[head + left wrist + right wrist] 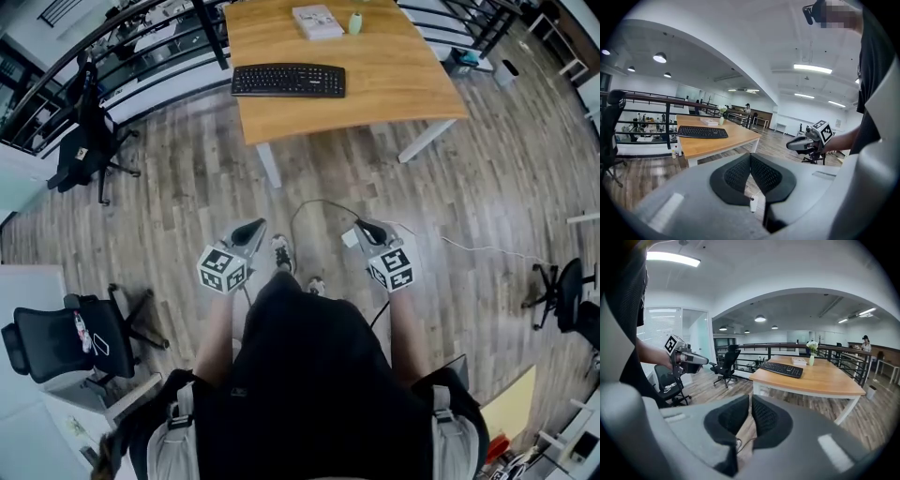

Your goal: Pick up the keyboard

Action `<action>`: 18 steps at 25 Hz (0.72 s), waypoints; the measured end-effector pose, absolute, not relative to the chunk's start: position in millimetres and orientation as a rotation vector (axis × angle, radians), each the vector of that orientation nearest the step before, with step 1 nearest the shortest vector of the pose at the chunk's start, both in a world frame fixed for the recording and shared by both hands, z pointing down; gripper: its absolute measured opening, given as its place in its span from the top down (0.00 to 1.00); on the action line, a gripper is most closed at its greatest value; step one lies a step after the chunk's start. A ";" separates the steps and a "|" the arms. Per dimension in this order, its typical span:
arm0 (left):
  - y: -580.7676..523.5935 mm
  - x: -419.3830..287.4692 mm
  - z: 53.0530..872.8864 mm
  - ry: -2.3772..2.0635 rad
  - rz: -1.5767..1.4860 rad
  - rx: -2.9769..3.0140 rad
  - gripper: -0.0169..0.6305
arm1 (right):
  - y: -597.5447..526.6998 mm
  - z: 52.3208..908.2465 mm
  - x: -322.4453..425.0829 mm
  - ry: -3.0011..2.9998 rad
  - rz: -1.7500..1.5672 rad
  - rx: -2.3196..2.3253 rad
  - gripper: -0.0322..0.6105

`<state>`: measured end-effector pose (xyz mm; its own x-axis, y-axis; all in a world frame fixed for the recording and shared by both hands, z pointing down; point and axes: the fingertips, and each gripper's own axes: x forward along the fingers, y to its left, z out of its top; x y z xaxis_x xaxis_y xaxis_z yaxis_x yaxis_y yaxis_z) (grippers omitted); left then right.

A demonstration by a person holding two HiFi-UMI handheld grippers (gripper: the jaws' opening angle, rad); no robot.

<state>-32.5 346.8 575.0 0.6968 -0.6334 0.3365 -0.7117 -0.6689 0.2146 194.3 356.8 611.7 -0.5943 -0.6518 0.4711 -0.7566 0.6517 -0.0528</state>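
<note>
**Head view.** You stand on the wood-plank floor (187, 187), well back from the wooden table (394, 84). The black keyboard (288, 81) lies flat on the tabletop, close to the edge that faces you and toward its left corner. Farther back on the table are a pale book (317, 21) and a small green vase (355, 22), both apart from the keyboard.

Your left gripper (253, 228) and right gripper (368, 228) hang side by side in front of your body, above the floor. Each points forward and slightly down toward the table, and neither touches anything. A black office chair (75, 342) stands at your left, and a second chair (84, 145) stands near the railing (141, 37).

**Left gripper view.** The two dark pads meet at their tips, so the claw is closed with nothing in it. The keyboard appears far off at the left on the tabletop, and your right gripper shows at the right.

**Right gripper view.** The pads stand together, so this claw is also closed and empty. The keyboard lies ahead, right of centre, well apart from the jaws.
</note>
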 end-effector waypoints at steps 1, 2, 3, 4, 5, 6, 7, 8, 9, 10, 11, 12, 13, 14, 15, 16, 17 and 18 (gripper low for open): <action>343.9 -34.8 576.9 -1.051 0.333 2.574 0.96 | 353.2 613.0 191.6 -2.452 0.347 1.103 0.92; 340.9 -37.5 578.9 -1.046 0.334 2.570 0.96 | 348.9 613.6 188.5 -2.448 0.347 1.101 0.92; 337.5 -40.4 581.0 -1.042 0.336 2.566 0.96 | 344.2 613.7 185.3 -2.445 0.346 1.101 0.92; 333.3 -43.4 582.8 -1.038 0.337 2.563 0.96 | 339.1 613.5 181.8 -2.442 0.344 1.101 0.92; 328.1 -46.5 584.1 -1.035 0.336 2.560 0.96 | 333.6 613.1 178.2 -2.440 0.340 1.099 0.92; 321.6 -49.8 584.9 -1.034 0.336 2.558 0.96 | 327.3 612.5 174.5 -2.437 0.335 1.094 0.92; 314.3 -53.3 585.2 -1.035 0.337 2.558 0.96 | 320.5 612.1 170.8 -2.433 0.330 1.088 0.92; 306.7 -56.9 584.9 -1.037 0.336 2.558 0.96 | 313.9 611.9 167.4 -2.430 0.325 1.080 0.92; 299.1 -60.4 584.2 -1.040 0.332 2.558 0.96 | 307.7 612.0 164.6 -2.425 0.322 1.074 0.92; 291.6 -63.9 583.2 -1.042 0.325 2.559 0.96 | 301.5 612.2 162.4 -2.419 0.318 1.072 0.92; 284.1 -67.6 582.2 -1.044 0.319 2.560 0.96 | 294.9 612.1 160.1 -2.413 0.315 1.073 0.92; 276.7 -71.7 581.5 -1.045 0.316 2.562 0.96 | 288.0 611.6 157.1 -2.411 0.312 1.077 0.92; 269.6 -76.1 581.4 -1.044 0.316 2.562 0.96 | 281.1 611.0 153.4 -2.412 0.311 1.082 0.92; 262.6 -80.5 581.7 -1.043 0.317 2.561 0.96 | 274.4 610.5 149.3 -2.413 0.311 1.087 0.92; 255.8 -84.5 582.3 -1.041 0.318 2.559 0.96 | 267.8 610.3 145.3 -2.412 0.312 1.090 0.92; 249.2 -87.9 583.1 -1.038 0.318 2.558 0.96 | 261.2 610.0 141.7 -2.409 0.311 1.091 0.92; 242.6 -90.8 583.7 -1.036 0.319 2.556 0.96 | 254.5 609.6 138.4 -2.407 0.310 1.091 0.92; 236.2 -93.5 584.1 -1.034 0.320 2.555 0.96 | 247.9 609.2 135.5 -2.405 0.309 1.091 0.92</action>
<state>-93.5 236.2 584.1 0.7058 -0.6221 0.3389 -0.7048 -0.6652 0.2466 135.5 247.9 609.2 -0.5683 -0.6461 0.5095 -0.7538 0.6571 -0.0076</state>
